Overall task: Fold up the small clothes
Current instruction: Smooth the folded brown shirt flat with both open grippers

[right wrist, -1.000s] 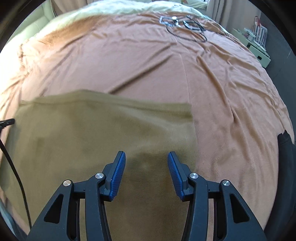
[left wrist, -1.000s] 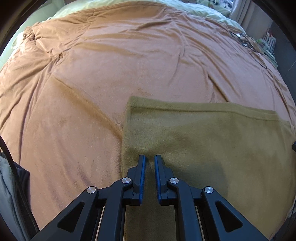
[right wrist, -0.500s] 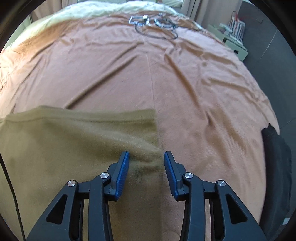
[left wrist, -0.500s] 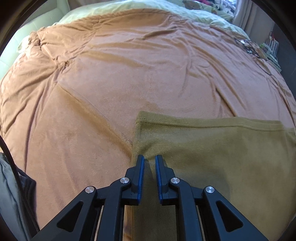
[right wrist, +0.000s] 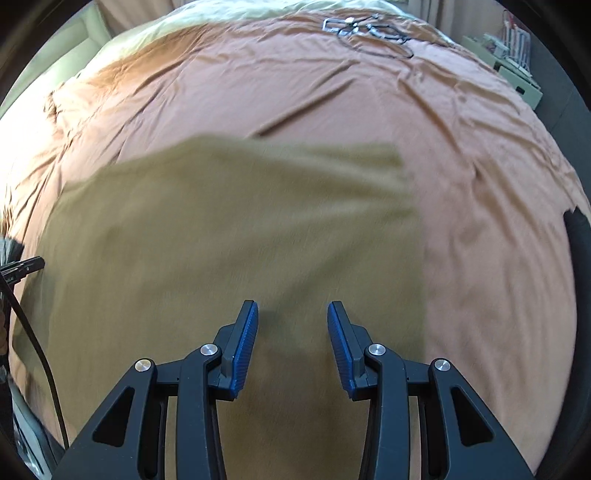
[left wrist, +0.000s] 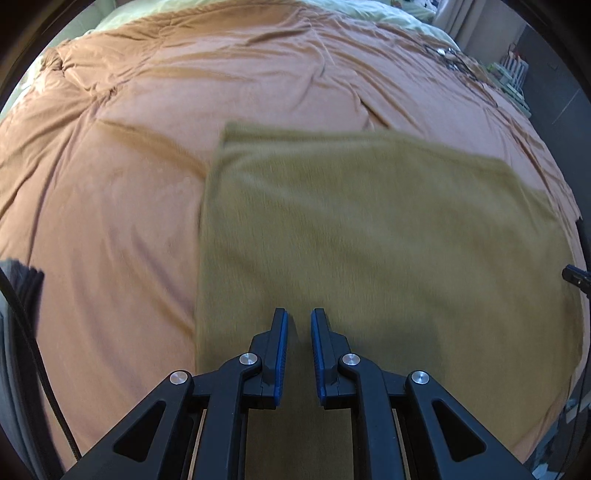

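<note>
An olive-brown cloth [left wrist: 369, 240] lies spread flat on an orange-brown bedspread [left wrist: 110, 221]; its edges look blurred. My left gripper [left wrist: 298, 317] points down over the cloth's near left part. Its jaws stand a narrow gap apart, and I see nothing pinched between them. In the right wrist view the same cloth [right wrist: 221, 240] fills the middle and left. My right gripper [right wrist: 293, 310] hangs over its near right part, open wider, with nothing between its fingers. The cloth's near edge is hidden under both grippers.
A tangle of black cables [right wrist: 365, 29] lies at the far end of the bedspread [right wrist: 480, 184]. Something black [right wrist: 580, 258] sits at the bed's right edge. A black cable [left wrist: 37, 350] hangs at the left. Shelves [right wrist: 513, 48] stand beyond the bed.
Half a second ago each gripper stood at a side edge of the cloth; now both are further in over it, and the cloth reaches higher in both views. The jaws look about the same.
</note>
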`<state>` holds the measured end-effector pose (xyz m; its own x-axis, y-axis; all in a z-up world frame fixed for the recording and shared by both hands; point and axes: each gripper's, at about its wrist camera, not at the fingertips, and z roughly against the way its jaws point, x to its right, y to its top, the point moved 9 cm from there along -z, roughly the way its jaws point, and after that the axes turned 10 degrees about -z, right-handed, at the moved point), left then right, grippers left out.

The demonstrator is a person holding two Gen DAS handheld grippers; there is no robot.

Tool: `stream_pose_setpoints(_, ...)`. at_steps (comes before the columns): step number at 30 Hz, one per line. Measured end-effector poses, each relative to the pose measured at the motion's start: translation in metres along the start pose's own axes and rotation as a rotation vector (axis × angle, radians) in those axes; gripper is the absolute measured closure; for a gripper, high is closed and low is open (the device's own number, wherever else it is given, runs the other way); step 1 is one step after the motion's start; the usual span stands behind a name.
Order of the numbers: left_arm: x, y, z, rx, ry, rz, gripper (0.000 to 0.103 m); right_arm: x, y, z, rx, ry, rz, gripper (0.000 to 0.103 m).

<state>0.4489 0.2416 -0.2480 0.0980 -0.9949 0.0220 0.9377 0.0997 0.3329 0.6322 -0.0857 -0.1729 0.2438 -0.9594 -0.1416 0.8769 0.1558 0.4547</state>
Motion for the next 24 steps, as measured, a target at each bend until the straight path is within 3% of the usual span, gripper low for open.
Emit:
stream_pose_setpoints(14,0.003,-0.093,0.032,0.025,-0.005,0.035,0.086,0.01,-0.082,0.041,0.002,-0.008,0.022,0.066)
stream_pose_setpoints(24,-0.002,-0.133,0.044,0.044,-0.005,0.081,0.086,0.031,-0.133,0.066,0.019,0.008,-0.026,0.066)
